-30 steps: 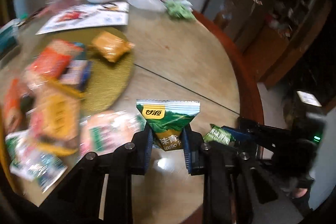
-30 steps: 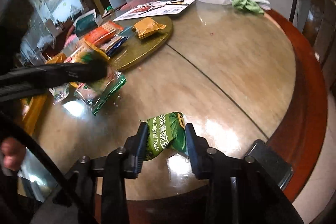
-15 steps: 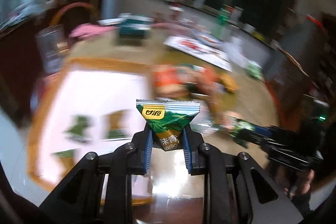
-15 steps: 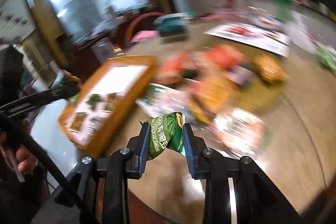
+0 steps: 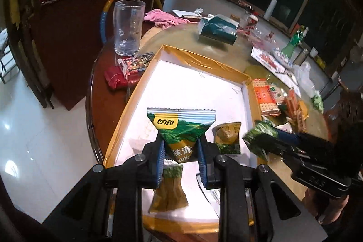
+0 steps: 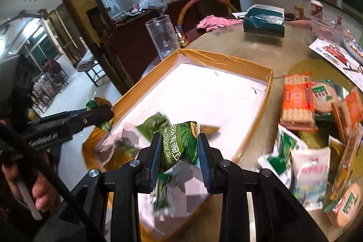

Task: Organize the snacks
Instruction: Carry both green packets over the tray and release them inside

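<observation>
Two green pea snack packets are being held, one in each gripper. The left gripper (image 5: pixel 181 151) is being kept clamped on a green and yellow packet (image 5: pixel 181 126), its jaws pressing both sides, above the near part of the shallow box (image 5: pixel 204 61). The right gripper (image 6: pixel 179 151) is being kept closed on a crumpled green packet (image 6: pixel 180 146), also above that box (image 6: pixel 226 59).

One box with orange taped walls and a white floor is being seen on the round table (image 5: pixel 226 50). In the left wrist view two packets are being counted on its floor: one (image 5: pixel 227 137) just right of the held packet, one (image 5: pixel 169 192) below it, partly hidden by the jaws. In the right wrist view the box's contents are being blurred and hidden by the gripper, so no count can be given there.

A pile of cracker packs (image 6: pixel 297 101) is being seen right of the box, outside it. A glass mug (image 5: pixel 128 27), a pink cloth (image 5: pixel 165 18) and a teal carton (image 5: pixel 217 28) are being seen beyond the box.

Only the left wrist view is showing a red pack (image 5: pixel 115 78) beside the mug. Only the right wrist view is showing a hand (image 6: pixel 27 183) on the left gripper's handle.
</observation>
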Motion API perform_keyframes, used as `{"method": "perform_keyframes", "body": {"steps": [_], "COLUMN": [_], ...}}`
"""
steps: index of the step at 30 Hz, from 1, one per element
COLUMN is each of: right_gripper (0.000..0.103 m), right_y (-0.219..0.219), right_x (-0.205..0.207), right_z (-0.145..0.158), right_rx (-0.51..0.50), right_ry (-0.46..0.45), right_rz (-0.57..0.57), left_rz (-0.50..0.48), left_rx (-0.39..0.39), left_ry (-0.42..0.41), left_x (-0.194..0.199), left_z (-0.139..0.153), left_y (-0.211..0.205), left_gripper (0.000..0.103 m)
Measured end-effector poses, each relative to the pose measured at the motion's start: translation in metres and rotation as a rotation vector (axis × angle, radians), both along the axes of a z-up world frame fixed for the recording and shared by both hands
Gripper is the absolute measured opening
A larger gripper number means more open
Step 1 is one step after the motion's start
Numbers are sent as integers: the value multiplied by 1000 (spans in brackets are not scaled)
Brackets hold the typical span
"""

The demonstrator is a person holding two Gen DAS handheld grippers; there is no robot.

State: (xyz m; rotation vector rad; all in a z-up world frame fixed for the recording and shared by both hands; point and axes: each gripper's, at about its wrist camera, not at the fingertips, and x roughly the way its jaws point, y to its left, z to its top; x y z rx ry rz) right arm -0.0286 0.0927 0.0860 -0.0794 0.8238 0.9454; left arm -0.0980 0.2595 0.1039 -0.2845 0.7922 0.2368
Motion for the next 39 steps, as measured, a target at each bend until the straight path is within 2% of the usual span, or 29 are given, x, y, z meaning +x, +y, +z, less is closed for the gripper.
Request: {"method": "perform_keyframes", "body": {"steps": [9,15,16,18,19,20,22,23,25,30,32,39], "right_gripper": [31,32,35,38,43,43,46,52,60,62,72,72], "right_y": [13,21,23,24,24,24,22,21,18,6,-3,-40], "right_x": [18,26,26,27,27,27,27,27,27,25,26,35], "right_z": [-14,-17,-17,-16,-15,-15,-13,-12,-10,0,3,7], "right_rx": [-48,-48,-45,-48,-47,-43,-37,-32,-18,30,56,103], "right_ry": [21,26,22,16,14,11,10,9,7,16,24,64], "right_rz": [-54,-72,-70,-78,-80,-77,-75,-75,-82,-84,-99,-185], "left_rz": [-18,-23,-26,-35,-40,-46,-48,-50,-59,-67,-67,-81], "left_rx": [42,60,60,72,80,94,126,137,144,121,112,107], "left_ry": [80,103,105,99,97,91,68,53,41,16,6,-19], "left_x": [25,36,38,39,39,39,37,35,34,30,28,23], "left_z": [-21,-26,-26,-25,-24,-23,-19,-17,-14,-6,-2,4], "left_y": [8,11,11,10,9,7,3,1,-2,-5,-8,-23], "left_gripper": [27,28,28,33,44,58,74,77,77,77,77,79]}}
